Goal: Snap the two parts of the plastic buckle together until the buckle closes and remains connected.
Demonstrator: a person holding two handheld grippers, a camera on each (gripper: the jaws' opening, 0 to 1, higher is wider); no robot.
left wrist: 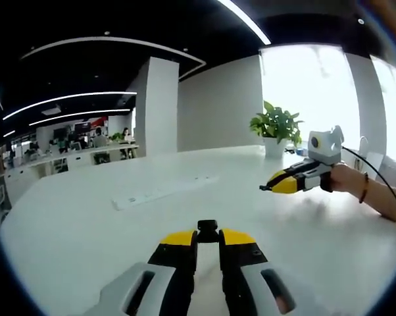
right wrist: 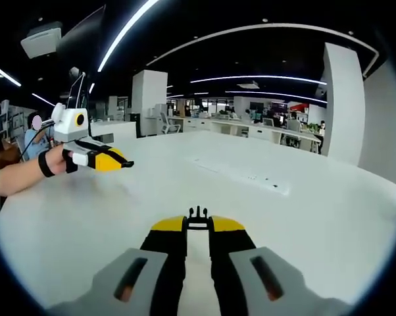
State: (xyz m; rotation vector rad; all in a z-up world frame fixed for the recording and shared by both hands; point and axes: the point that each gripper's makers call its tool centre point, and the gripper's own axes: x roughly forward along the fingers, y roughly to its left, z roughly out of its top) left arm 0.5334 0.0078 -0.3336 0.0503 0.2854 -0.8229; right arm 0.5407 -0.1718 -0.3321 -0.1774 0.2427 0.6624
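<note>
Holding one buckle half each, the two grippers are well apart over the white table (left wrist: 86,230), so mating hasn't begun.

Left gripper view: the left gripper (left wrist: 208,238) rises from 6 o'clock w/ jaws narrow, pinching a small black buckle part (left wrist: 208,229) between the yellow tips; it looks like the socket half, but it's too small to be sure. At approx 3 o'clock the right gripper (left wrist: 272,186) comes in, held by a hand (left wrist: 339,178), tip pointing toward 9 o'clock. Its tip looks closed; what it carries can't be read from here. A white power strip (left wrist: 165,191) lies on the table at 11 o'clock, a potted plant (left wrist: 275,128) at 1 o'clock.

Right gripper view: the right gripper (right wrist: 198,225) has jaws narrow on a black pronged buckle part (right wrist: 198,214), prongs poking up past the tips. The left gripper sits at 9 o'clock, tip toward 3 o'clock.

Progress est.: both halves picked up and held, nothing joined. Left to do: bring the tips together, line prongs w/ socket, press until it clicks, check it stays connected.
</note>
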